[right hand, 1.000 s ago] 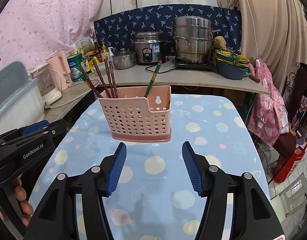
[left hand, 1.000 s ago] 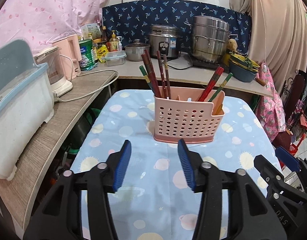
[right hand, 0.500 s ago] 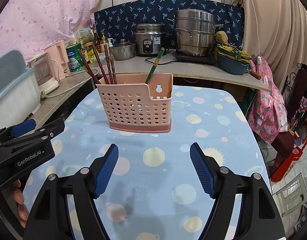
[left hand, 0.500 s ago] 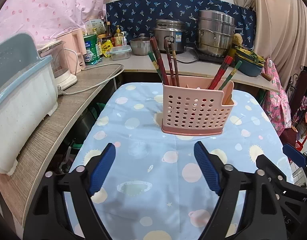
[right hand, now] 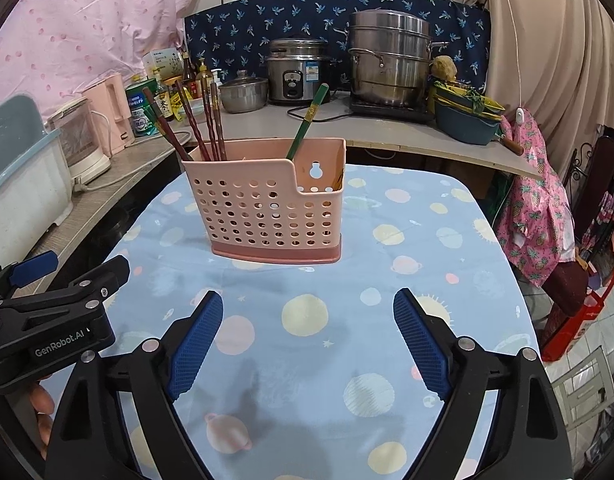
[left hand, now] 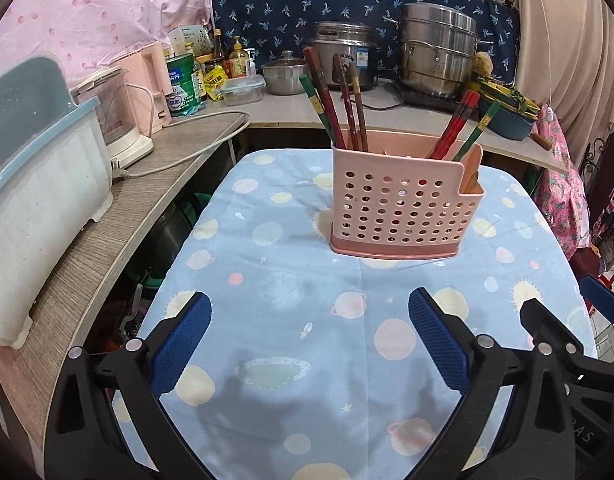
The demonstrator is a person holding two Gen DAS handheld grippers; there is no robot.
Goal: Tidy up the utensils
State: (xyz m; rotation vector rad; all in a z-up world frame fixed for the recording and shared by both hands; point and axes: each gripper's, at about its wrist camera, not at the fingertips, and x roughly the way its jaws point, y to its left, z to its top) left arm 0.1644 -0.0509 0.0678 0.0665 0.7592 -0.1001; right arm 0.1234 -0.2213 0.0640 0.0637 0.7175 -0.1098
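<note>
- One table (left hand: 267,420) w/ blue planet-print cloth, bare betw. both claws.
- Pink perforated utensil holder (left hand: 399,208) stands upright mid-table, well ahead of both grippers.
- Left gripper (left hand: 309,312): jaws spread wide, just been opening, nothing betw. them.
- Right gripper (right hand: 309,314): same, spread and just been opening, empty.
- Chopsticks (left hand: 327,92), red/brown/green, lean in holder: one bunch at left end, some at right.

Both tongs (left hand: 309,312) (right hand: 308,310) are black plastic with ribbed blue pads (right hand: 195,346), silver rivets and white "GenRobot.AI" lettering.
</note>
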